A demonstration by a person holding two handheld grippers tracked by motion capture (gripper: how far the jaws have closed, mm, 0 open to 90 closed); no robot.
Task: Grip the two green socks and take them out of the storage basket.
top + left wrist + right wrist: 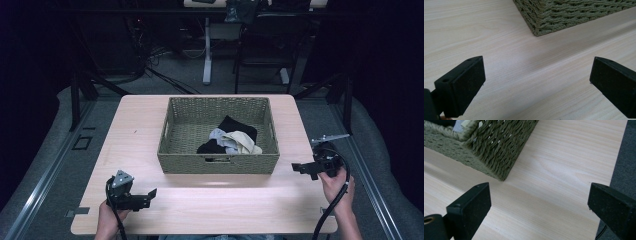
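Observation:
A green woven basket (218,163) stands in the middle of the light wooden table (210,205). Inside it lies a small heap of clothes (231,140) in black, grey and cream. My left gripper (150,196) rests near the table's front left, held by a hand, and it is open with nothing between its jaws. My right gripper (299,168) hovers at the right edge, level with the basket's front, also open and empty. One basket corner (536,30) appears ahead in the left gripper view. The right gripper view has another basket corner (501,173) just beyond the jaws.
Beyond the table stand a white desk leg (207,55) and a dark chair (265,55) on grey floor. Metal rails (45,175) run along the floor on both sides. Bare wood stretches in front of the basket.

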